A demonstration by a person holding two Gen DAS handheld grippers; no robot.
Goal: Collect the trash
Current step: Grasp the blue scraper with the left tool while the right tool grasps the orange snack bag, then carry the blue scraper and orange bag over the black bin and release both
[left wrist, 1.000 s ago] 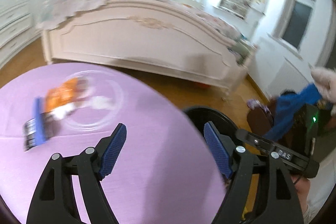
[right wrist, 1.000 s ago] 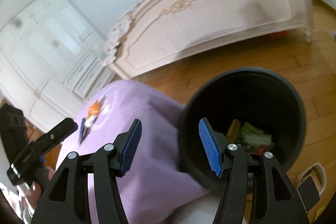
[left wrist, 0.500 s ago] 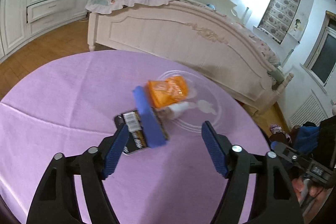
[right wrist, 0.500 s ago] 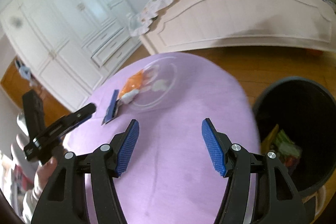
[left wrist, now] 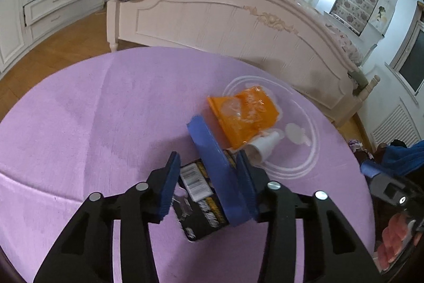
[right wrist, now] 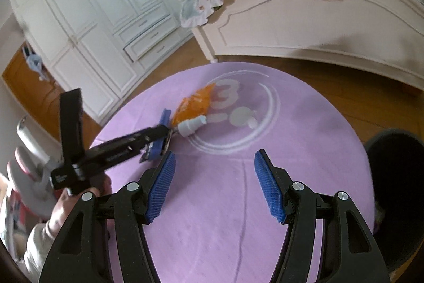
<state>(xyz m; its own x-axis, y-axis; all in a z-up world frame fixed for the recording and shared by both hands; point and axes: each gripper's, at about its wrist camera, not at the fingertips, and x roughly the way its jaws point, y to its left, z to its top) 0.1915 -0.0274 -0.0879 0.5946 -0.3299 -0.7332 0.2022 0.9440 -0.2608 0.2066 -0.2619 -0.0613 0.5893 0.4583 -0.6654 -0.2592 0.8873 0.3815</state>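
Observation:
On the purple round table (left wrist: 79,123) lies a black box with a blue lid (left wrist: 212,177), an orange wrapper (left wrist: 243,116) and a small white bottle (left wrist: 262,147). My left gripper (left wrist: 206,184) straddles the box, its jaws narrowed around it; whether both pads touch is unclear. The box also shows in the right wrist view (right wrist: 159,142), with the orange wrapper (right wrist: 193,108) and white bottle (right wrist: 190,126) beside it. My right gripper (right wrist: 214,184) is open and empty above the table's near part.
A black trash bin (right wrist: 392,171) stands on the floor at the table's right. A white bed (left wrist: 225,17) is behind the table and white wardrobes (right wrist: 92,17) are at the left. A white ring mark (right wrist: 246,113) is printed on the cloth.
My left gripper swung from the bin back to the table, came down over the black box and narrowed its jaws. My right gripper turned from the bin toward the table.

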